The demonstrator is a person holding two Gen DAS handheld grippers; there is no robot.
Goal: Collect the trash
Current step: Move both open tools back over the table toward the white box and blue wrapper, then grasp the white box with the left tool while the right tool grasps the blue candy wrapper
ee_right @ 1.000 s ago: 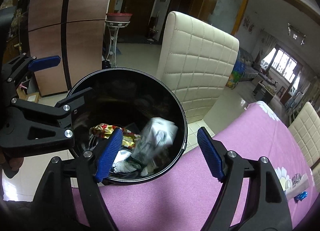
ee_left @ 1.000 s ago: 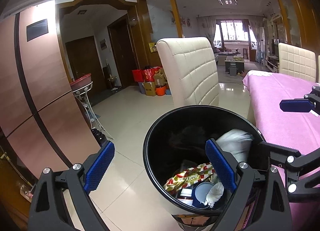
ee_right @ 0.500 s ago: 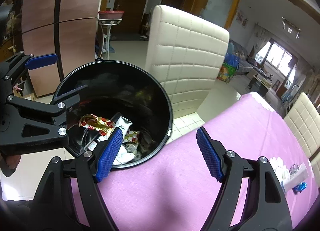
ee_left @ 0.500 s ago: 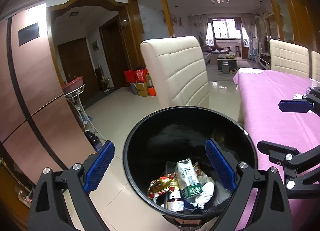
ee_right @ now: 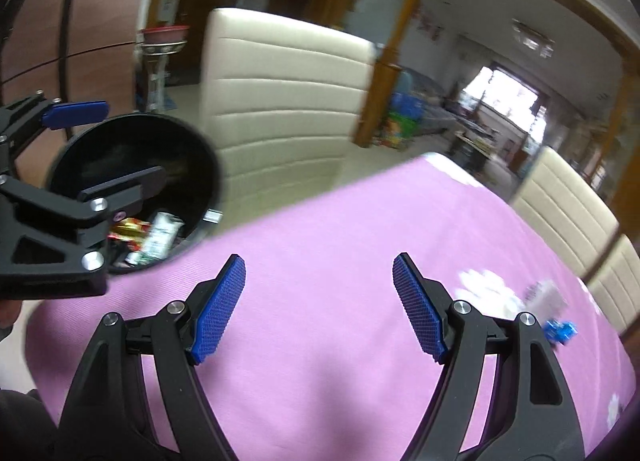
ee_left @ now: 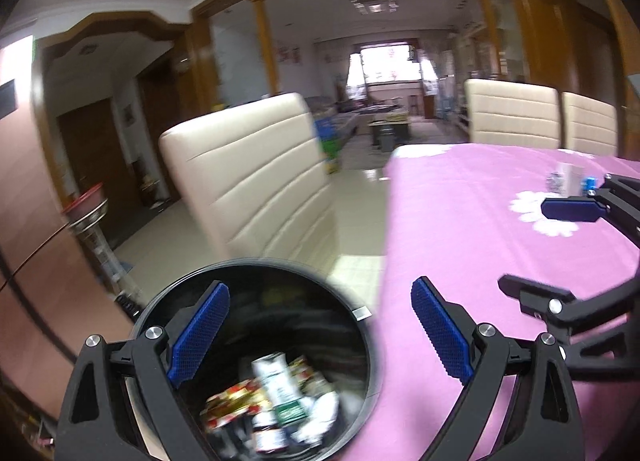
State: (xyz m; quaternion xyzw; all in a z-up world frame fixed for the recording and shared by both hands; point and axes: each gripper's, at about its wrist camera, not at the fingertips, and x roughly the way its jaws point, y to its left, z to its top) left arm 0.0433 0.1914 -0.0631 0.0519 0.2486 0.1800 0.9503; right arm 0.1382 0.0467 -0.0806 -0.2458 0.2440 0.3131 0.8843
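Left wrist: black bin (ee_left: 362, 345) with carton (ee_left: 280, 385), wrappers (ee_left: 232, 403).

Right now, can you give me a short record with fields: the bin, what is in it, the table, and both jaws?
bin: black round trash bin, beside the table edge
contents: carton and wrappers, blurred
table: pink cloth; small items at its far end
left gripper: jaws open, holding nothing
right gripper: jaws open, holding nothing

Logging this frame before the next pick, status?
Left gripper open, empty, over the black bin. Right gripper open, empty, over the pink tablecloth. Carton and wrappers binned; small trash ahead, path clear.
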